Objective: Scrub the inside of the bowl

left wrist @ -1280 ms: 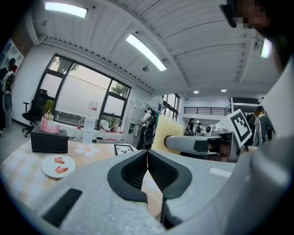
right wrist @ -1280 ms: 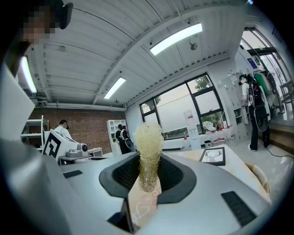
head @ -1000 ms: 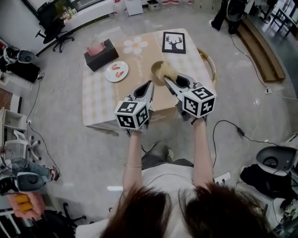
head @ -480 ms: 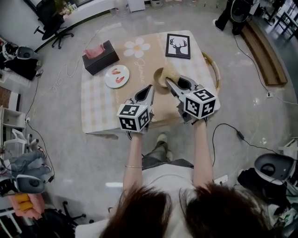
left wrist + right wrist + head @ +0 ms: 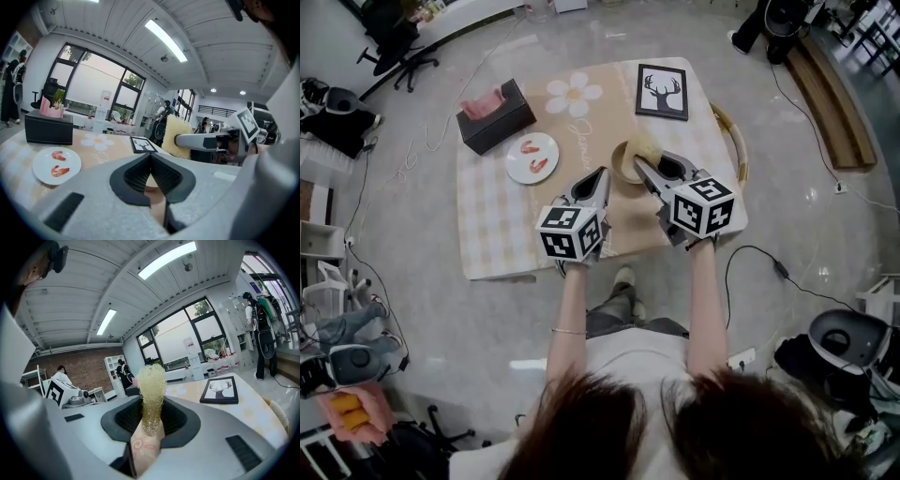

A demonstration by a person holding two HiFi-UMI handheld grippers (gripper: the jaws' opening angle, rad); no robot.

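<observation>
You are pinching the yellow scrubber (image 5: 151, 385) in your right gripper (image 5: 641, 165) beside the bowl (image 5: 619, 161); your left gripper (image 5: 602, 174) (empty) is sitting closed, nearer left.

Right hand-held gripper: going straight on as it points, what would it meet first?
Probably the bowl: the right hand-held gripper holds its scrub pad just over it; height is unclear.

Two arms reach out side by side, each with a gripper.
The left arm (image 5: 567, 302) and the right arm (image 5: 705, 298) stretch toward the far side, close together. Both grippers tip a little down. The left gripper (image 5: 601, 175) has its jaws pressed together with nothing in them. The right gripper (image 5: 638, 163) pinches a fluffy yellow scrubber (image 5: 151, 383) tight.
</observation>
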